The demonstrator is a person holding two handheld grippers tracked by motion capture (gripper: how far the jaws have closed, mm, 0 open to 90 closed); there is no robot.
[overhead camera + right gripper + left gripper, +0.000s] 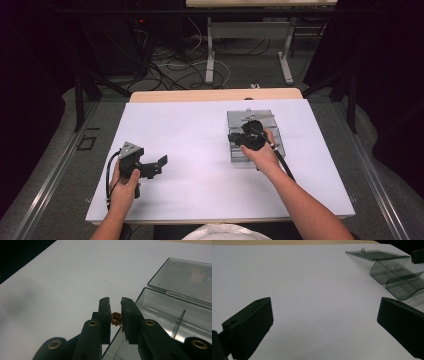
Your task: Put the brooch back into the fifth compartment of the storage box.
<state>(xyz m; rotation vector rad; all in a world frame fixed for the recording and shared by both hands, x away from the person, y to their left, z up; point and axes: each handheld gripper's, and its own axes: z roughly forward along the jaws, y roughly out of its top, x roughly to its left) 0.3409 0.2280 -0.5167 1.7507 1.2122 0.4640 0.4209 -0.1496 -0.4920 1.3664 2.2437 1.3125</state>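
Pinching a small gold-coloured trinket (116, 318) between the jaws of my right gripper (116, 315), I hold it just over the near edge of a smoky clear plastic box (162, 315). The trinket looks like a crumpled bit of chain or a tiny ornament; it is too small and bunched for me to tell any long axis or which way it points. My right jaws are nearly closed, with only the trinket's width between them, and they grip it on both sides. The box sits on the white table (200, 150), on my right side, and its hinged lid (185, 280) lies open and flat beyond it. A thin divider (178, 320) splits the box into compartments; the parts I can see hold nothing. In the high view my right hand (260, 152) rests over the box (277, 145) with the right gripper (245, 137) above it. My left gripper (324, 322) is well apart from the box, low over bare table on my left, its jaws spread wide and holding nothing. My left hand (124, 187) grips its handle near the table's front edge.
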